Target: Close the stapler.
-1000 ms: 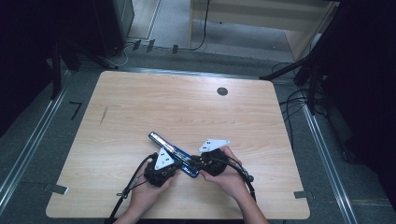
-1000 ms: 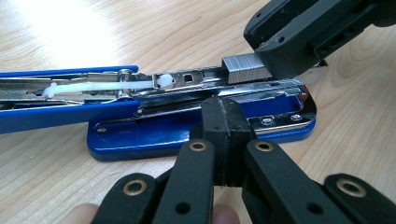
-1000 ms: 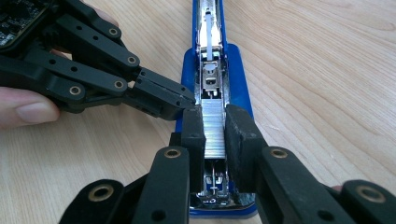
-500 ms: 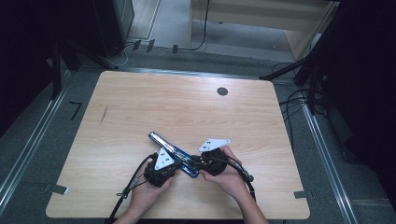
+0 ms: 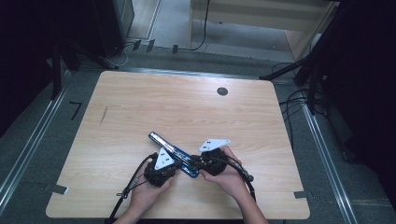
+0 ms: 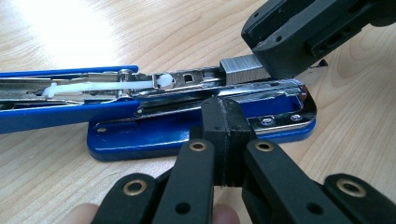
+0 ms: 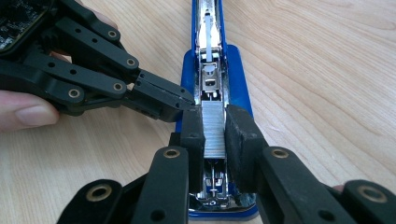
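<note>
A blue stapler lies flipped open on the wooden table, its metal magazine facing up. My right gripper is shut on a silver strip of staples that sits in the magazine near the front end. In the left gripper view the same strip of staples pokes out from the right gripper's jaw above the blue base. My left gripper is shut with nothing between its pads, and its tips rest against the side of the stapler's metal rail. Its shut tips show as the left gripper in the right gripper view.
Both hands rest near the table's front edge. A small round black grommet sits at the far side of the table. Cables trail from the grippers toward the person.
</note>
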Demonstrator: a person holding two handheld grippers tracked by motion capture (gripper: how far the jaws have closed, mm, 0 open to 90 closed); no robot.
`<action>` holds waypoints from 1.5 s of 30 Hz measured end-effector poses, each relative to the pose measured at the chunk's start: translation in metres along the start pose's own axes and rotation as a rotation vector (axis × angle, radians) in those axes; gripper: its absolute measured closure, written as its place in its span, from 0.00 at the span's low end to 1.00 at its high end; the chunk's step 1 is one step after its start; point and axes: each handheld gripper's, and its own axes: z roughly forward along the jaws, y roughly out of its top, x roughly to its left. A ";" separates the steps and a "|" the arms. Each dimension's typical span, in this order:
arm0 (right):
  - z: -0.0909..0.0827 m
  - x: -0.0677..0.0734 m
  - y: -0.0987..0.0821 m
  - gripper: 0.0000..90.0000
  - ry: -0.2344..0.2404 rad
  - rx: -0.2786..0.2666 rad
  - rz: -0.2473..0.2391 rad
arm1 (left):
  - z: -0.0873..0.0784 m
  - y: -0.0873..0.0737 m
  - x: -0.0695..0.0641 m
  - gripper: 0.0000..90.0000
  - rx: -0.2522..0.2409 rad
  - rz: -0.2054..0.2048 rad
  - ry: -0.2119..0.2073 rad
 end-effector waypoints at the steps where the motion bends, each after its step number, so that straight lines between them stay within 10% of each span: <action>1: 0.000 0.000 0.000 0.88 -0.001 -0.001 -0.003 | 0.000 0.000 0.000 1.00 0.000 0.000 0.000; 45: 0.008 0.005 0.007 0.91 -0.029 -0.075 0.008 | 0.000 0.000 0.000 1.00 -0.001 -0.003 -0.001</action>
